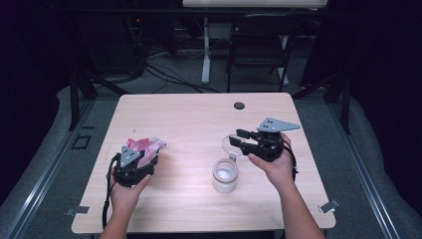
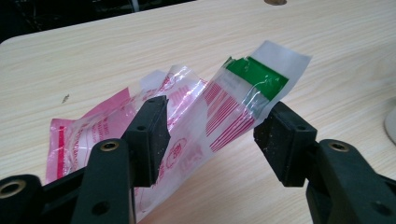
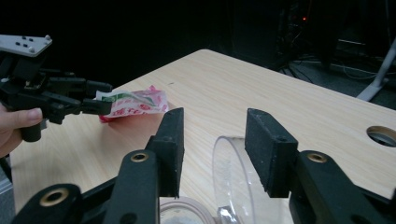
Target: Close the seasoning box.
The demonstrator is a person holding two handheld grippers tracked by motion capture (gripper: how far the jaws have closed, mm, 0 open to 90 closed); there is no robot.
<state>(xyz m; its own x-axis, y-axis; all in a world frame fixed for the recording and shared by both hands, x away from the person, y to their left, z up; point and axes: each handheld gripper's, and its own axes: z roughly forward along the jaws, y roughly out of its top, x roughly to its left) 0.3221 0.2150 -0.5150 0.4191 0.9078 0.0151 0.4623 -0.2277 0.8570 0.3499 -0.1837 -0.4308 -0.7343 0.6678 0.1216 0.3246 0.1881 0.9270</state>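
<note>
Packet (image 2: 224,107): clear plastic sachet with red/pink print and a green band at one end, sitting near the left edge of the surface (image 1: 189,119), roughly midway between near and far edges.

Left tool (image 2: 212,123) has it across its width. The jaws stand fairly wide, the film bowed and crumpled between the pads, right pad on the edge just under the green band. The gripped end is raised and the pink end trails down onto the surface. My read: it's held by the green end so the pouch hangs below and the top is presented for opening or tipping. The grip looks light, since thin film buckles rather than resists.

Right tool (image 3: 212,135) is empty, with its jaws apart on either side of the clear hinged lid (image 3: 231,172). The lid stands upright and edge-on between them, with a gap showing on both sides, so nothing is clamped.

Jar (image 1: 225,175) is near the near edge, right of centre, open, with something white inside. It's well apart from the packet.

Likely reason for the lid position: it's flipped back to keep the mouth clear, and the right tool is straddling it to steady or move it.

Risk: the film could slip out of that loose pinch.
</note>
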